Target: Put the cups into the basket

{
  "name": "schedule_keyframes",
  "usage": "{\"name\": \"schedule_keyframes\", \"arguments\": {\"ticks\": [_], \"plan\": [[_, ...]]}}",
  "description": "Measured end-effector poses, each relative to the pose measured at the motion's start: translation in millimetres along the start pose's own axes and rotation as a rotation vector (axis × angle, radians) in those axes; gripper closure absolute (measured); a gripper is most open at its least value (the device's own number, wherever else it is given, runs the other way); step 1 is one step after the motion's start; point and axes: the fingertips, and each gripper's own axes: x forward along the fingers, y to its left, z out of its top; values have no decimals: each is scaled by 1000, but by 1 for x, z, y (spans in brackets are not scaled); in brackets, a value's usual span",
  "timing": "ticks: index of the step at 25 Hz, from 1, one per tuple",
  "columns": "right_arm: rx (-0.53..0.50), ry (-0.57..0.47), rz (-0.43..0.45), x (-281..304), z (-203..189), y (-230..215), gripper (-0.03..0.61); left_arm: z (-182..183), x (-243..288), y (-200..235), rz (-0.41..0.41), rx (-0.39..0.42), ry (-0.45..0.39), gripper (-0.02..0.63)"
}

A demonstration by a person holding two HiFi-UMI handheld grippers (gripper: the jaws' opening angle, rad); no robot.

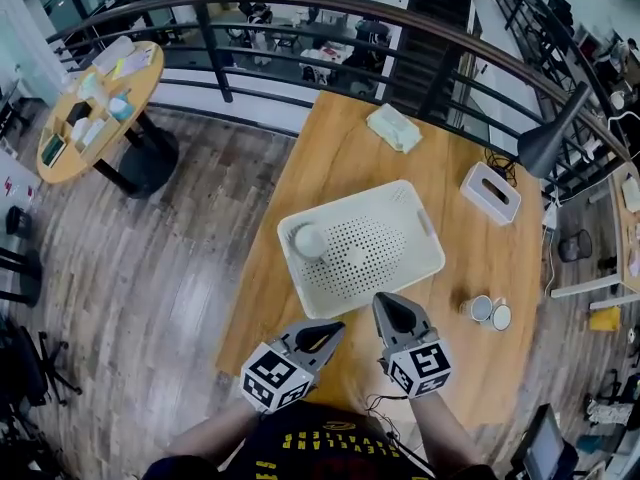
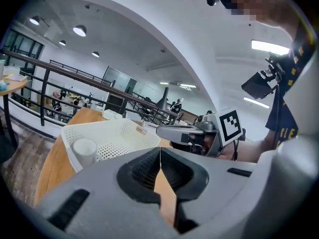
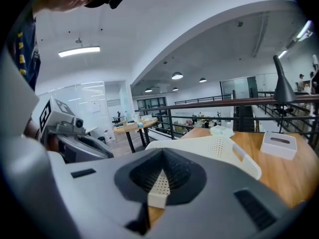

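Left gripper (image 1: 335,329) closed, cup (image 1: 309,240) in basket (image 1: 402,202)

Basket (image 1: 425,226) sitting mid-table (image 1: 330,158), one cup (image 1: 309,240) standing in its left corner. Two more cups (image 1: 480,308) sitting side by side on the table, right of the basket. Box (image 1: 490,193) sitting behind them. Packet (image 1: 393,126) lying at the far end. Left gripper (image 1: 335,330) and right gripper (image 1: 384,302) hovering side by side before the basket.
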Motion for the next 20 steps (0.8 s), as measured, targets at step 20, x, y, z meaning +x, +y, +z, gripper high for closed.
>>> {"name": "schedule_keyframes", "arguments": {"ticks": [20], "plan": [[65,-108,-26,-121,-18,30,565,-15,16,-113,-8,91,-43,603]]}}
